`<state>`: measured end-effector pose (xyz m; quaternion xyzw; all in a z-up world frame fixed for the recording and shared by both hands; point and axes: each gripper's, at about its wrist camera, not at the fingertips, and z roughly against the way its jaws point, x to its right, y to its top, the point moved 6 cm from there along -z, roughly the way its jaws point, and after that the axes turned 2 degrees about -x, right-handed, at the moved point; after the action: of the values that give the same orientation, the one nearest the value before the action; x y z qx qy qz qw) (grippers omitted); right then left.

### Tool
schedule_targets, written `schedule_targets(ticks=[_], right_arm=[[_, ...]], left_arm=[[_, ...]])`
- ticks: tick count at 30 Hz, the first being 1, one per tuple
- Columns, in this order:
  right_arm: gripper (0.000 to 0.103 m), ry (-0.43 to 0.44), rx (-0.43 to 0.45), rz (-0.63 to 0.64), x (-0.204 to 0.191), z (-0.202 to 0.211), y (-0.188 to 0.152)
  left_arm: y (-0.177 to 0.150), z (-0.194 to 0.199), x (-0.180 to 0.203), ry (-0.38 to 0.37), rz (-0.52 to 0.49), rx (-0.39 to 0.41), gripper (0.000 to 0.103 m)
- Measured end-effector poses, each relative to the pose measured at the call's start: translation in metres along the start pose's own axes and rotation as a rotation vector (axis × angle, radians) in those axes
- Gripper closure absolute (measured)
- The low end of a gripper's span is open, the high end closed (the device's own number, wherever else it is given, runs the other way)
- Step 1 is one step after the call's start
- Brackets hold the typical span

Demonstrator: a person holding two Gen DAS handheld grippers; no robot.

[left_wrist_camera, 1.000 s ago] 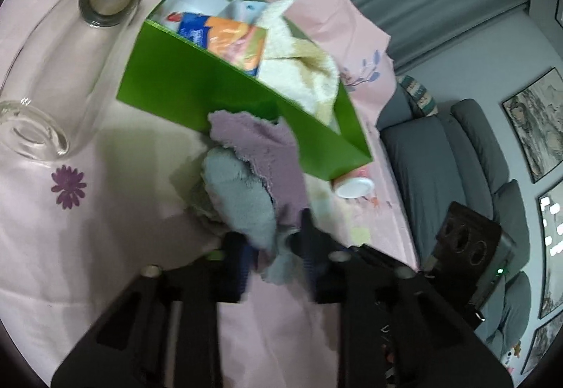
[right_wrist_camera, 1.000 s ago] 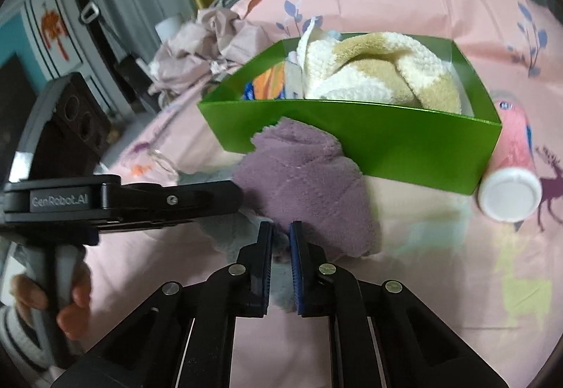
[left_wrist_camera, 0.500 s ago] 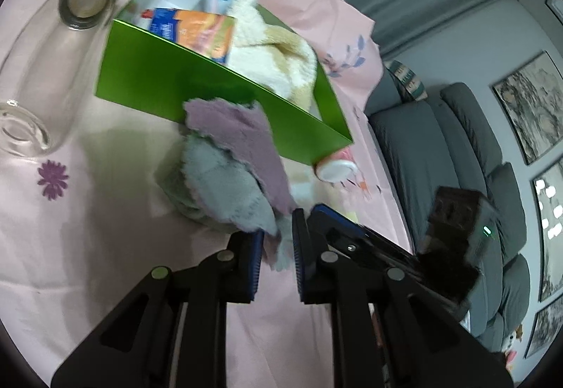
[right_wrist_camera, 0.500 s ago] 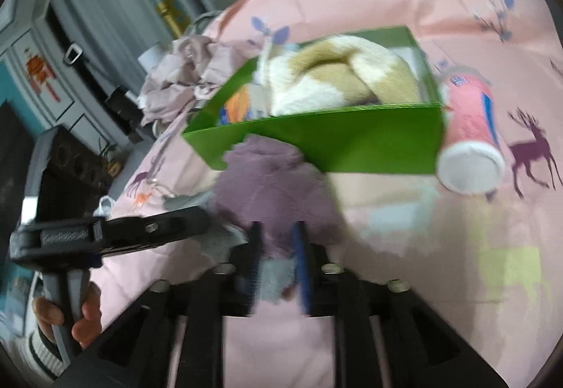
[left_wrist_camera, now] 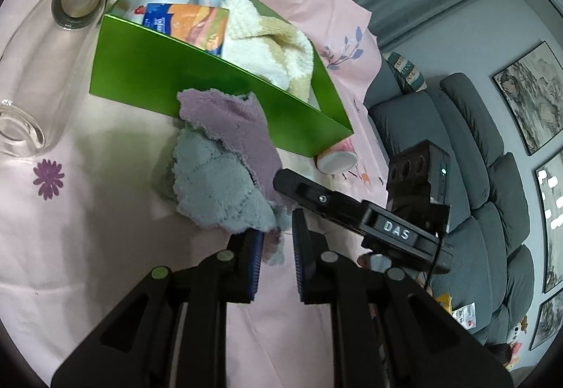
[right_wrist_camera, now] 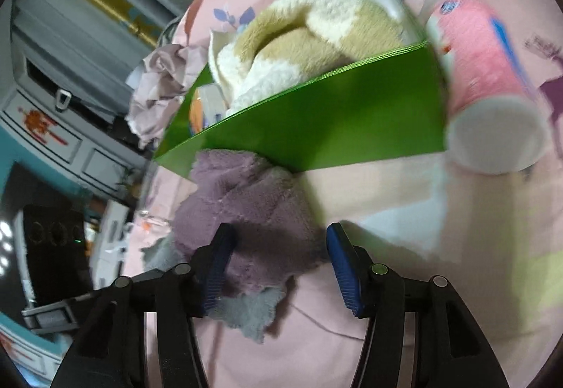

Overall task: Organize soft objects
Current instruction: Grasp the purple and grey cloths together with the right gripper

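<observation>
Left gripper (left_wrist_camera: 276, 247) parted by a narrow gap, gripping nothing; frayed corner of grey cloth (left_wrist_camera: 218, 192) lying just against the inner face of the left finger, not pinched. Right gripper (right_wrist_camera: 278, 259) spread wide — released, fingers straddling the near edge of purple cloth (right_wrist_camera: 246, 215) without closing on it. Purple cloth draped over the grey one (right_wrist_camera: 251, 312), both in a loose heap on the pink printed sheet (left_wrist_camera: 70, 229), far edge touching the near wall of green box (left_wrist_camera: 147, 78). Inside the box: cream-and-tan towel (left_wrist_camera: 278, 50) bundled at the right end, orange-and-blue packet (left_wrist_camera: 191, 24) standing at the left end, pale blue item behind it, too hidden to identify. Pink canister with white end (right_wrist_camera: 489, 99) lying on its side, touching the right corner of the box. Clear glass bottle (left_wrist_camera: 45, 46) lying on its side left of the box, apart from it. Crumpled mauve fabric (right_wrist_camera: 160, 85) beyond the far left corner. Right wrist view motion-blurred — fine detail of box contents not readable there. Grey sofa (left_wrist_camera: 468, 156) in the background of the left wrist view.
</observation>
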<state>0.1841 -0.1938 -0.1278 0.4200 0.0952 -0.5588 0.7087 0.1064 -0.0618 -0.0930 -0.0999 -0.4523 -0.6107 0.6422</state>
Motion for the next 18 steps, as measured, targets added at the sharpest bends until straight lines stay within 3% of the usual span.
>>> schedule_targets(ticks=[1, 3, 4, 6, 10, 18], right_arm=[[0.059, 0.016, 0.010, 0.000, -0.002, 0.000, -0.001], [0.087, 0.035, 0.023, 0.015, -0.006, 0.003, -0.005], [0.089, 0.043, 0.029, 0.019, -0.009, 0.003, -0.007], [0.093, 0.015, 0.047, 0.035, -0.013, 0.009, -0.009], [0.093, 0.091, 0.081, 0.063, -0.034, 0.026, -0.012], [0.093, 0.142, 0.112, 0.114, -0.068, 0.057, -0.034]], left_arm=[[0.000, -0.001, -0.002, -0.002, 0.006, -0.004, 0.091], [0.001, -0.003, -0.005, -0.005, 0.016, -0.010, 0.091], [0.001, -0.005, -0.007, -0.007, 0.023, -0.014, 0.091], [0.002, -0.005, -0.009, -0.022, 0.039, -0.015, 0.091], [0.002, 0.003, -0.005, -0.059, 0.043, -0.002, 0.091], [-0.020, 0.035, 0.021, -0.118, -0.019, 0.020, 0.091]])
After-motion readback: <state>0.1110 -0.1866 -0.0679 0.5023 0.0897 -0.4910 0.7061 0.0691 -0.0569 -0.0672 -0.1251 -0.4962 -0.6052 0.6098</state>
